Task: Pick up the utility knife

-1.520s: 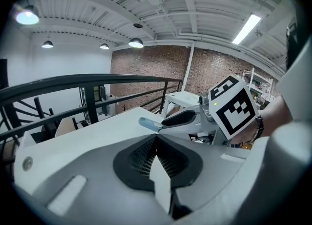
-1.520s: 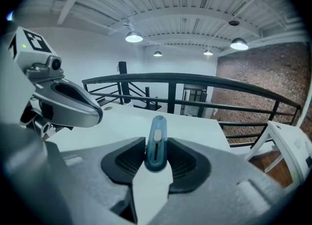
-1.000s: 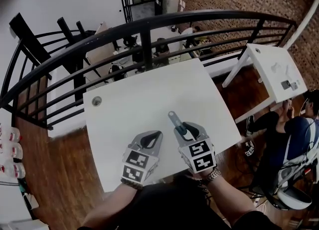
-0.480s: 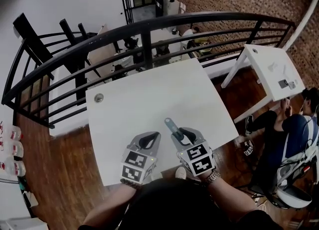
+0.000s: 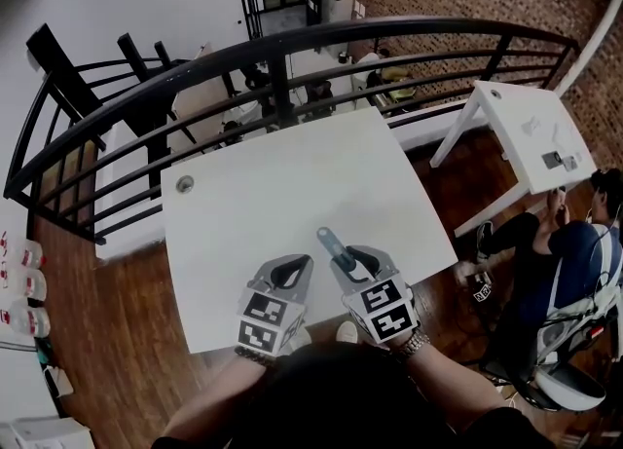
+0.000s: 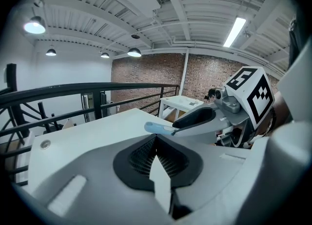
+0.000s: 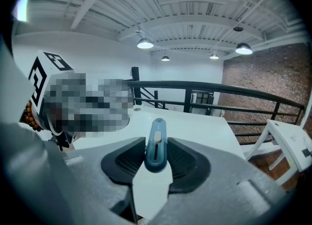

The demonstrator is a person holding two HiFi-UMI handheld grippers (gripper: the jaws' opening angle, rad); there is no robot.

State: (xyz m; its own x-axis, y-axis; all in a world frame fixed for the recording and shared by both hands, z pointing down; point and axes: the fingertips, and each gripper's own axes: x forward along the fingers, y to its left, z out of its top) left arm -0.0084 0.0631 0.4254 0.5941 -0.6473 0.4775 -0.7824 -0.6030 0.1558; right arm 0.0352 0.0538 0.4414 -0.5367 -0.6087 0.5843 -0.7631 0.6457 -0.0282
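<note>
At the near edge of the white table, the person is holding both grippers side by side, low over the tabletop. The right gripper is clenching the utility knife. In the right gripper view its black pads are pressing on both sides of the blue-grey handle, and the handle's slot is facing the camera. The knife is sticking out beyond the jaws and, in the head view, is pointing up and left over the table surface. Whether its far end is touching the tabletop cannot be told. The left gripper is sitting just beside the right one, on its left, apart from the knife. Its jaws are pressed together with nothing between them, as the left gripper view is showing. A black railing is curving round past the far edge of the table. A second table, also white, is standing off to the right on the wooden floor, with a seated person near it.
</note>
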